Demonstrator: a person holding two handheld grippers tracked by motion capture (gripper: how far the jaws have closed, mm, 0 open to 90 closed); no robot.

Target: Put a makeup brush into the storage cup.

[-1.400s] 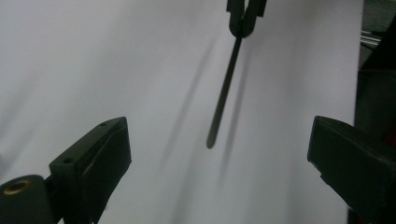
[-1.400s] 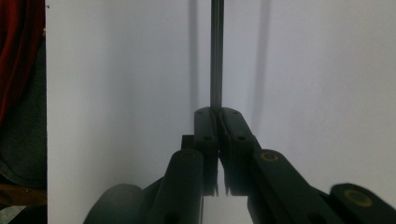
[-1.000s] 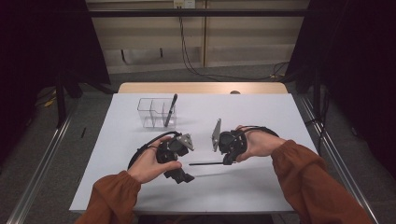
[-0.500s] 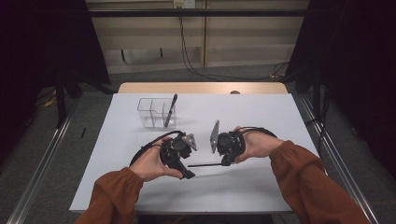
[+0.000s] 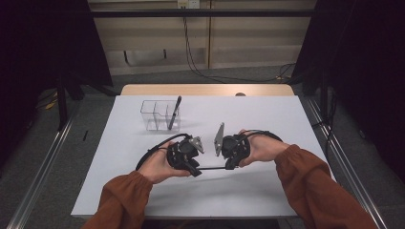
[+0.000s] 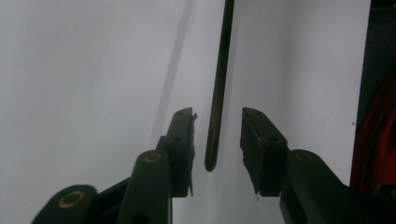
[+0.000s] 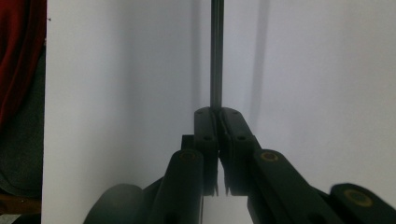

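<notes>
Near table (image 5: pixel 267 114) front edge, thin black rod (image 5: pixel 212 168) clamped at one end by right gripper (image 7: pixel 216 113); left gripper (image 6: pixel 217 122) spread around other end (untouched). Handover judged underway; closing of left jaws needed next.

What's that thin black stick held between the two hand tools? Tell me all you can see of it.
The black pen is a slim, smooth, dark rod with a rounded end. It lies level just above the white table. The right gripper is shut on one end. Its other, rounded end sits between the open jaws of the left gripper, apart from both.
</notes>
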